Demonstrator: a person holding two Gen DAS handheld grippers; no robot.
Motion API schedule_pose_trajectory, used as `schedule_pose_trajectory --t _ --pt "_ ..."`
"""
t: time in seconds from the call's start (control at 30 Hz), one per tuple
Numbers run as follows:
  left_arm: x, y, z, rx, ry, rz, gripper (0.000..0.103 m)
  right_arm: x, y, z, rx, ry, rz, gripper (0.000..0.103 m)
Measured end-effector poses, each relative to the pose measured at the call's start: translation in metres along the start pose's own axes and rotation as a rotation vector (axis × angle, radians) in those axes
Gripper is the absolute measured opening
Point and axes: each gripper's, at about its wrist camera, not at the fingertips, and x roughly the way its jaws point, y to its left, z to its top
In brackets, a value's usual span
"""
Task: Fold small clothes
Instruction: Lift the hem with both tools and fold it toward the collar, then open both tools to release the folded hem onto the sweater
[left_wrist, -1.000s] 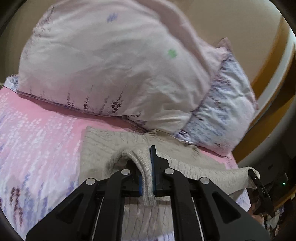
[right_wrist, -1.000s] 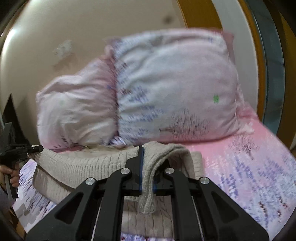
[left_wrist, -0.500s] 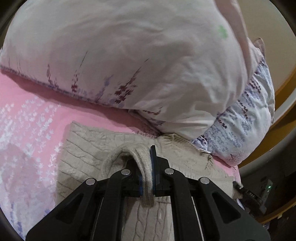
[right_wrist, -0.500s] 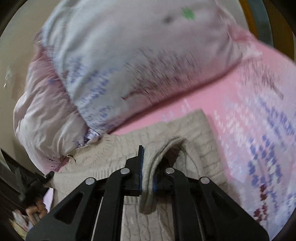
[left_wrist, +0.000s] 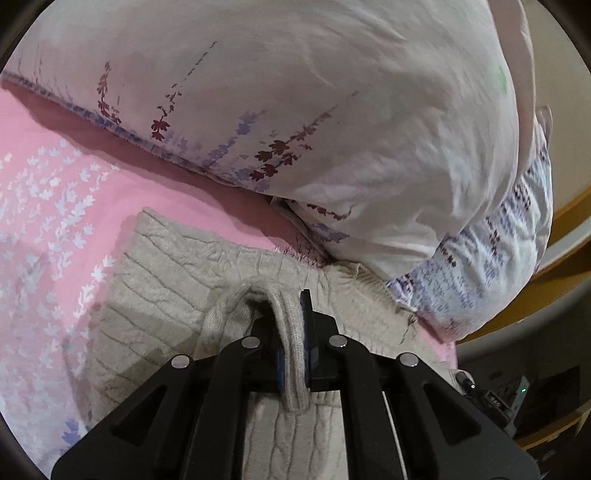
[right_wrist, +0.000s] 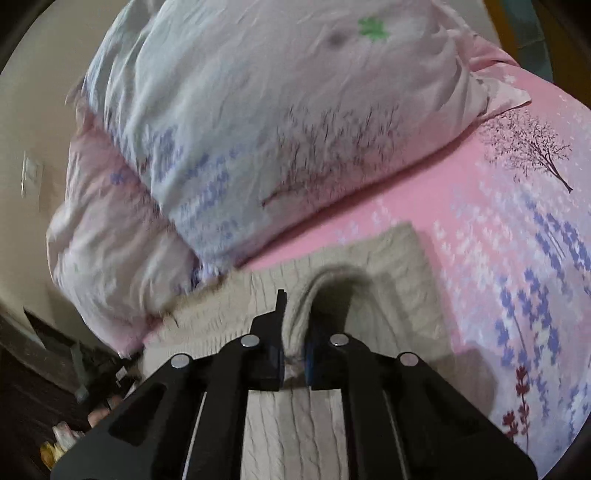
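Observation:
A beige cable-knit sweater (left_wrist: 166, 291) lies on the pink bed sheet (left_wrist: 48, 184), its far edge close to the pillows. My left gripper (left_wrist: 293, 332) is shut on a raised fold of the sweater's edge. In the right wrist view the same sweater (right_wrist: 391, 269) lies flat, and my right gripper (right_wrist: 293, 332) is shut on another pinched fold of its knit. Both grippers sit low over the fabric. The part of the sweater under the gripper bodies is hidden.
Two pale floral pillows (left_wrist: 295, 103) (right_wrist: 266, 122) lean just beyond the sweater. The pink sheet (right_wrist: 517, 240) spreads to the right in the right wrist view. The bed's edge with dark floor and clutter (right_wrist: 55, 406) lies to the left there. A wooden frame (left_wrist: 569, 210) is at right.
Both grippers have moved forward and down toward the pillows with the sweater's edge, laying it over the rest of the garment. Both stayed shut.

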Motion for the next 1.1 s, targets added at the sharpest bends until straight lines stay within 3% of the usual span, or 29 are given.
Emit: schedule_pose_trajectory --t 0.07,0.33,0.43,0.47,0.6,0.63,0.7,0.77,0.9,1.0,1.1 --pt "0.002 0.001 0.002 -0.022 0.003 -0.010 0.006 0.003 -0.006 0.006 0.049 -0.022 0.036 0.007" --pt "0.010 -0.001 0.006 -0.068 0.020 -0.007 0.007 0.037 -0.016 0.009 0.118 -0.022 -0.075 0.010" --pt "0.015 -0.002 0.008 -0.075 0.020 -0.009 0.017 0.044 -0.010 0.010 0.122 -0.021 -0.072 0.028" --pt "0.016 -0.003 0.008 -0.074 0.019 -0.017 0.021 0.047 -0.007 0.010 0.116 -0.018 -0.066 0.039" --pt "0.003 -0.020 0.010 -0.017 -0.016 -0.068 0.085 0.038 0.013 0.011 0.035 -0.005 -0.088 0.070" --pt "-0.008 -0.026 0.009 0.025 -0.044 -0.063 0.091 0.027 0.017 0.010 0.010 -0.041 -0.113 0.074" --pt "-0.025 -0.032 0.008 0.098 -0.058 -0.055 0.091 -0.004 0.019 0.007 -0.054 -0.121 -0.121 0.077" --pt "-0.044 -0.034 0.001 0.178 -0.062 -0.043 0.091 -0.020 0.015 0.004 -0.088 -0.135 -0.139 0.075" --pt "-0.067 -0.024 -0.019 0.291 -0.035 0.058 0.080 -0.043 -0.010 -0.011 -0.145 -0.046 -0.159 0.050" --pt "-0.070 -0.013 -0.035 0.324 0.007 0.114 0.070 -0.044 -0.017 -0.033 -0.208 0.027 -0.197 0.043" --pt "-0.072 -0.004 -0.046 0.343 0.033 0.145 0.062 -0.046 -0.018 -0.051 -0.248 0.046 -0.233 0.039"
